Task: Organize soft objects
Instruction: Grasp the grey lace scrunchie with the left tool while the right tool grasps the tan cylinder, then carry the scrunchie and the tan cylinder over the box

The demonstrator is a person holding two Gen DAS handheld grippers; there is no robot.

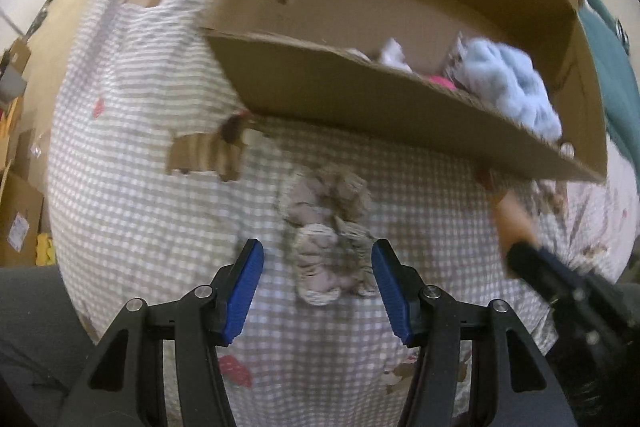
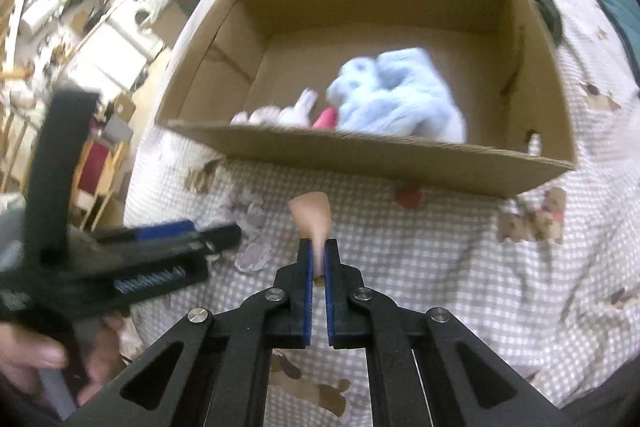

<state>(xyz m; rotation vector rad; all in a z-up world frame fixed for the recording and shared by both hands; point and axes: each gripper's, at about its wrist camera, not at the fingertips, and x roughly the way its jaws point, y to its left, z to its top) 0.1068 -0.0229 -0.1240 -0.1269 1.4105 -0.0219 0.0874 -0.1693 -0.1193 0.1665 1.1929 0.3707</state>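
Left wrist: jaws over the bundle, right claw pinching a peach piece

Left wrist view shows the left gripper (image 1: 317, 283) pointing steeply down, jaws partly open, straddling a grey-beige knit bundle (image 1: 328, 231) lying on the checked bedsheet (image 1: 132, 147). Pads are not on the fabric; the bundle sits between and just ahead of the blue fingertips (image 1: 245, 287). Likely lined up this way so one close takes the whole wad.

Right wrist view: right gripper (image 2: 318, 259) is clamped narrow on a small peach-coloured soft piece (image 2: 311, 215), gripped at its thin lower end with the wider end sticking out past the tips. Blurred; what it is I cannot tell. It hangs just short of the near wall of the cardboard box (image 2: 360, 155), which sits open-topped on the bed, probably the collection bin.

Already inside the box: a light blue fluffy item (image 2: 400, 103), a white plush (image 2: 288, 113), something pink (image 2: 326, 119) between them, all against the near wall.

Judgement: right side needs a lift over the wall to drop; left side is ready to close on the bundle.
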